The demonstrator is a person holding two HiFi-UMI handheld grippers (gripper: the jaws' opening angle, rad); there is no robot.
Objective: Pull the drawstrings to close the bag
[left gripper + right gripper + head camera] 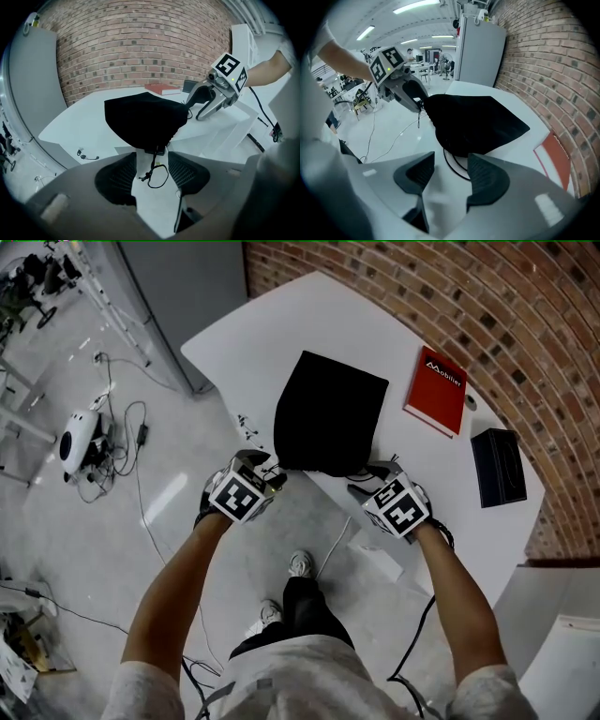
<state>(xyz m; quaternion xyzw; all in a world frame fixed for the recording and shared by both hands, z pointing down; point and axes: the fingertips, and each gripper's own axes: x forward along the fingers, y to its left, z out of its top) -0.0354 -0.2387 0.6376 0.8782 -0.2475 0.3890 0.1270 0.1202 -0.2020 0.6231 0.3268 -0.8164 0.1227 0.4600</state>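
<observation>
Closest to you, your left gripper (pixel 152 174) has its jaws apart. The left cord (pixel 145 177) lies knotted and looped on the white counter (pixel 84 129) in the gap between them, and neither pad presses on it. Your right gripper (pixel 450 176) also has its jaws apart. The right cord (pixel 449 165) curves out from under the bag just ahead of the jaw tips, again ungripped.

In the head view both grippers point down at the near edge of the counter, one at each near corner of the bag (pixel 328 413). The bag is black and lies flat in the middle of the counter, with its mouth end towards you. It is just beyond the jaws in both gripper views, and each cord comes out of its near edge.

Beyond the bag, to your right, a red book (pixel 436 390) lies flat on the counter. A black box (pixel 499 465) sits nearer the right edge, apart from the book. A brick wall (pixel 525 306) runs behind the counter.
</observation>
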